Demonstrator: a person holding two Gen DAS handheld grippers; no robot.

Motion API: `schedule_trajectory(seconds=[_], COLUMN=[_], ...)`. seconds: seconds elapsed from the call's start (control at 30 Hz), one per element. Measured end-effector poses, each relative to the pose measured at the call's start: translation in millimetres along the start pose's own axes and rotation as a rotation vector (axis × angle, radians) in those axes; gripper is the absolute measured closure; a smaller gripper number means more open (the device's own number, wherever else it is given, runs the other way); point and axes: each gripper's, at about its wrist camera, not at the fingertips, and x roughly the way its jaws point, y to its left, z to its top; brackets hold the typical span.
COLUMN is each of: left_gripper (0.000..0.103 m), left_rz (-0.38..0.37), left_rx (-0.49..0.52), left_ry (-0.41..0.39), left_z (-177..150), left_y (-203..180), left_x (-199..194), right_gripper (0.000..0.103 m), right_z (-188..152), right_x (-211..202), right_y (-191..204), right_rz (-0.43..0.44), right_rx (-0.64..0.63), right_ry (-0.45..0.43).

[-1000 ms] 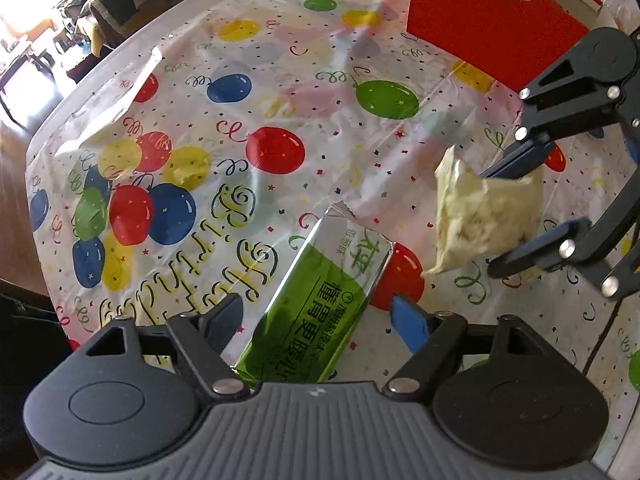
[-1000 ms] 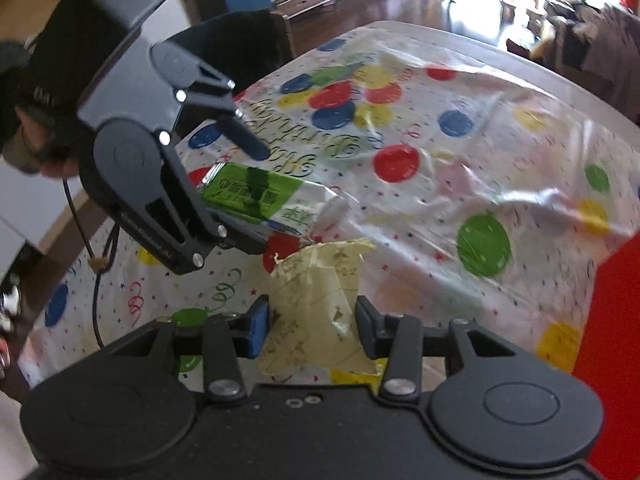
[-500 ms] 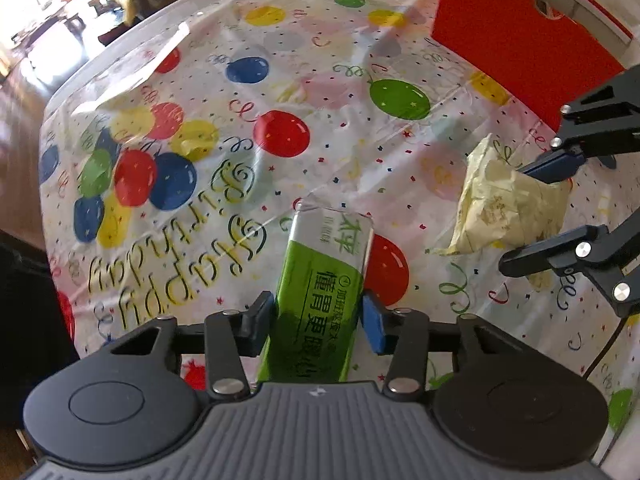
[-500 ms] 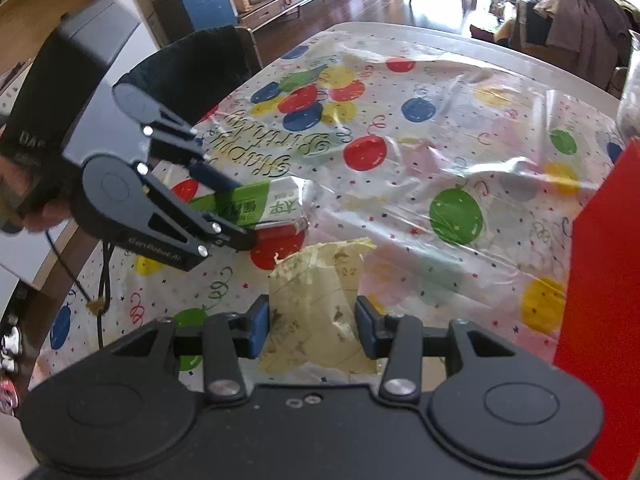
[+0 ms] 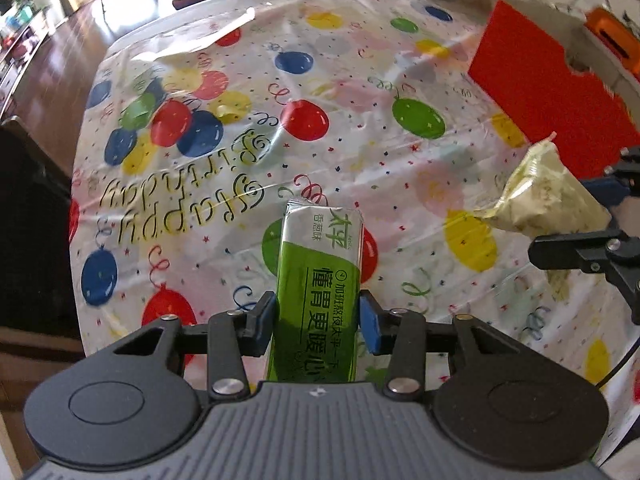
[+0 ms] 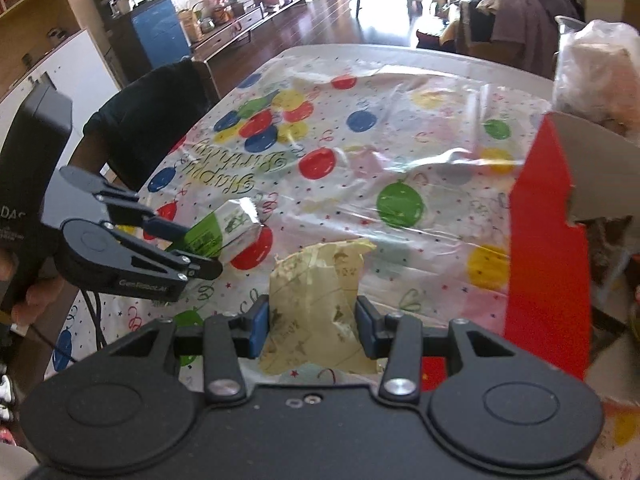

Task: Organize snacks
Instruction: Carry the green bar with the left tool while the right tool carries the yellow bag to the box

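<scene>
A green and silver snack packet (image 5: 320, 264) stands lengthwise between the blue pads of my left gripper (image 5: 318, 320), which is shut on it just above the balloon-print tablecloth (image 5: 360, 140). The right wrist view shows the same packet (image 6: 224, 232) in the left gripper (image 6: 196, 250), at the left. My right gripper (image 6: 312, 320) is shut on a crumpled pale yellow snack bag (image 6: 316, 280), also off the table. In the left wrist view that bag (image 5: 548, 196) and the right gripper (image 5: 576, 218) sit at the right edge, beside the red box.
An open red cardboard box (image 6: 548, 260) stands at the right side of the table, its flap (image 5: 548, 92) facing the grippers. A clear plastic bag (image 6: 596, 68) rises behind it. A black chair (image 6: 152, 120) stands at the table's left edge. A hand (image 6: 36, 296) holds the left gripper.
The left gripper's jaws closed onto the green packet, which now points straight ahead and is raised. The right gripper carried the yellow bag closer to the red box.
</scene>
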Motion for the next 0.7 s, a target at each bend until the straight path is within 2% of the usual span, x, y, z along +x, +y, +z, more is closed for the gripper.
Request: schedule_trajectory(seconds=[0.3, 0.7], left_gripper=[0.061, 0.061], left_rz=[-0.029, -0.048], left_rx=[-0.106, -0.060], left_ry=[-0.076, -0.218], left_z=[-5.8, 14.5], left_y=[-4.4, -55.5], left_x=[-35.8, -102.1], right_gripper=[0.060, 0.060], right_z=[-11.9, -12.1], right_x=[-39.4, -96.7], right_y=[-6.8, -39.4], right_rz=[-0.055, -0.128], right_rx=[0.053, 0.089], right_ry=[-0.060, -0.172])
